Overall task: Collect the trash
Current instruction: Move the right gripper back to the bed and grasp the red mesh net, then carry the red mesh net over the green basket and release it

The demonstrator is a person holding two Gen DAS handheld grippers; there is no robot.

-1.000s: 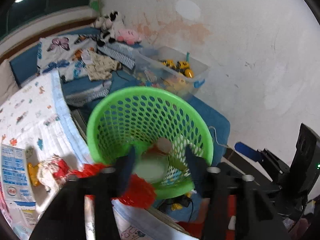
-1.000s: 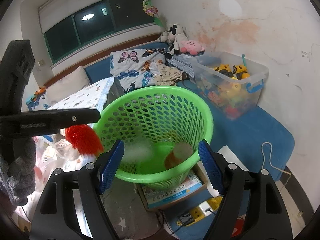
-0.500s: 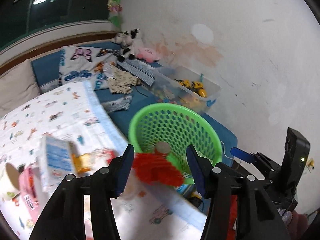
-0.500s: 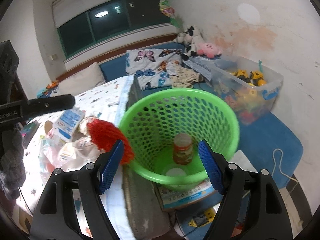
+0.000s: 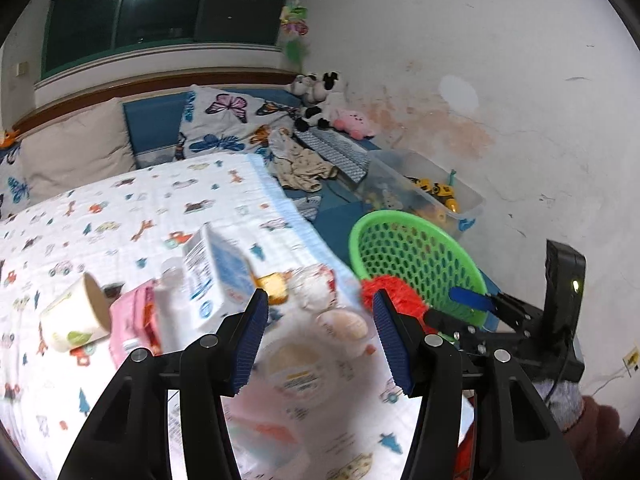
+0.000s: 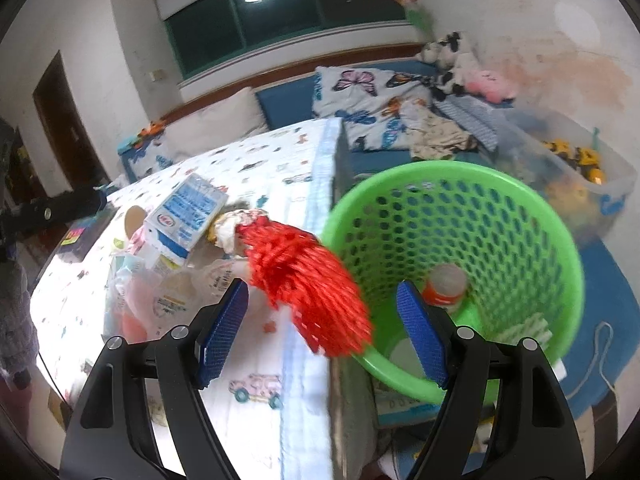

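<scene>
A green mesh basket [image 6: 532,216] stands beside the bed, holding a small orange bottle [image 6: 444,288] and a white lid. It also shows in the left wrist view [image 5: 408,248]. Trash lies on the patterned bedsheet: a blue-white milk carton [image 5: 216,272], a paper cup [image 5: 76,316], a pink packet [image 5: 132,324], a yoghurt tub [image 5: 296,368] and a red mesh net [image 6: 308,280] at the bed edge. My left gripper [image 5: 318,340] is open and empty above the tub. My right gripper [image 6: 324,332] is open, just before the red net.
A clear plastic box of toys [image 5: 432,196] stands behind the basket against the white wall. Pillows [image 5: 228,120] and soft toys [image 5: 320,92] lie at the bed's head. A blue mat [image 6: 616,292] covers the floor by the basket. The right gripper's body [image 5: 560,308] shows at the left view's right.
The left gripper has swung from over the basket back to the trash on the bed. The right gripper has shifted left from the basket toward the red net.
</scene>
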